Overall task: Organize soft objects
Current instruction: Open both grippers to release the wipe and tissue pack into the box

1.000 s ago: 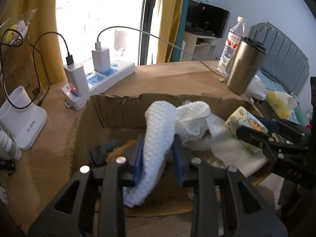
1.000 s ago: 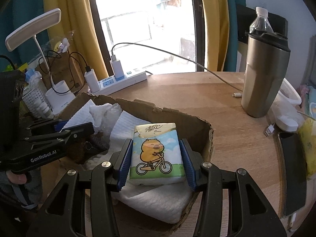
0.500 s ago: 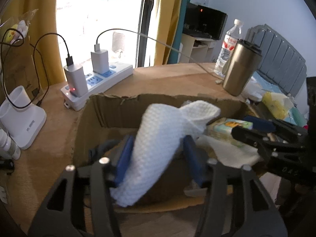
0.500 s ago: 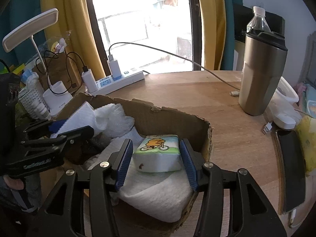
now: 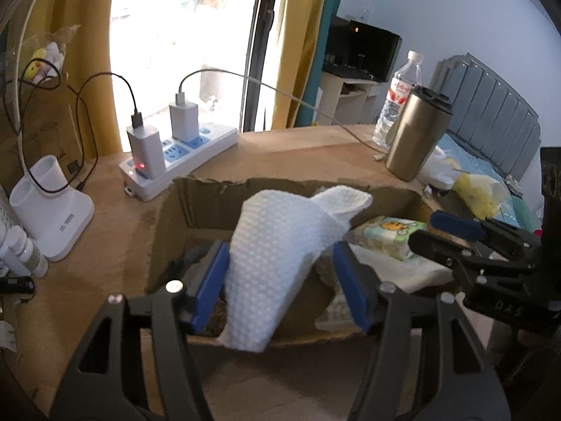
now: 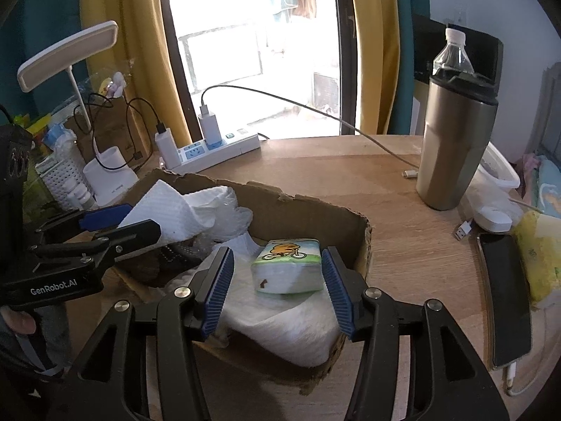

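Observation:
A torn cardboard box (image 5: 210, 203) (image 6: 315, 214) sits on the wooden table. My left gripper (image 5: 280, 273) hovers over its near edge with its jaws opening. A white waffle cloth (image 5: 280, 245) (image 6: 164, 207) stands loosely between them, brushing the left pad and apart from the right one. My right gripper (image 6: 277, 263) is open. A cartoon-printed tissue pack (image 6: 287, 266) (image 5: 389, 235) lies flat between its pads with a gap on each side, resting on a folded white towel (image 6: 291, 326) in the box. Each gripper also shows in the other's view, left gripper (image 6: 105, 231) and right gripper (image 5: 455, 235).
A power strip (image 5: 182, 154) with chargers and cables lies behind the box. A steel tumbler (image 6: 455, 147) and a water bottle (image 6: 454, 52) stand at the right. Near the right edge lie a phone (image 6: 505, 298) and a yellow pack (image 6: 540, 252). A white lamp base (image 5: 49, 210) stands left.
The left jaws have spread off the white cloth, which has loosened and slumped over the box's near edge. The right jaws widened slightly, and the tissue pack tipped from upright to flat on the towel.

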Demonstrator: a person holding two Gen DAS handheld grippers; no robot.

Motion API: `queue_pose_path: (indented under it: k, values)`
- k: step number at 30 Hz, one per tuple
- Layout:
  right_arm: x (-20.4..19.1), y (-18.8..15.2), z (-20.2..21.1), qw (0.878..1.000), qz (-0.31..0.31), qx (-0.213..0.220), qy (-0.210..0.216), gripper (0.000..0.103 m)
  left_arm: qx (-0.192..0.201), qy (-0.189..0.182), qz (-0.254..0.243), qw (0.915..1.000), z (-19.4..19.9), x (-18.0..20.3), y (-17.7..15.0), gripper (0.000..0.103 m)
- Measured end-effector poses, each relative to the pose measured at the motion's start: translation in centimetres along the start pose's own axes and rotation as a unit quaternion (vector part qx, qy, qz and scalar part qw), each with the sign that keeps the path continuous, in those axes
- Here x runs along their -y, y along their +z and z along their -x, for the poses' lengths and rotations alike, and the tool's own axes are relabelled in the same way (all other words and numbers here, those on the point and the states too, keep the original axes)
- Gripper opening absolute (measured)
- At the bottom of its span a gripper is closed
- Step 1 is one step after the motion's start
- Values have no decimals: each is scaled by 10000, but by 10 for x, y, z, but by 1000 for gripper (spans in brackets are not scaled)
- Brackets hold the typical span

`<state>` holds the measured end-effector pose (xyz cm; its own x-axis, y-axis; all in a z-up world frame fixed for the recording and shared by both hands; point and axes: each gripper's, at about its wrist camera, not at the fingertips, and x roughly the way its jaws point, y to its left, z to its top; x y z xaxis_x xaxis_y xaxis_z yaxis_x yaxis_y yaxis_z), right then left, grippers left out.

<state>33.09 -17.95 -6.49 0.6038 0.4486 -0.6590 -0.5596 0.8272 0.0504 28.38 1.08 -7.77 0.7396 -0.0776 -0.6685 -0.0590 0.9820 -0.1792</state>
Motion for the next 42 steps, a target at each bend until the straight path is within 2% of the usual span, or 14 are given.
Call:
queue_pose_path:
  k: [7, 12, 20, 26, 42]
  values:
    - [-7, -1, 19, 9999, 10, 153, -28, 55, 147, -26, -61, 9999, 19, 5, -2, 66]
    - [-13, -4, 32, 9997, 34, 229, -65, 56, 286, -14, -35, 9996, 35, 6, -6, 81]
    - [-24, -10, 53, 9993, 105, 347, -117, 56, 542, 19, 38, 9985, 63, 2, -13, 84]
    - [-32, -14, 68, 9987, 178, 445, -167, 60, 642, 5, -17, 9979, 79, 4, -21, 85]
    - [-56, -35, 114, 9966, 277, 735, -253, 61, 985, -6, -173, 9950, 131, 11, -48, 87]
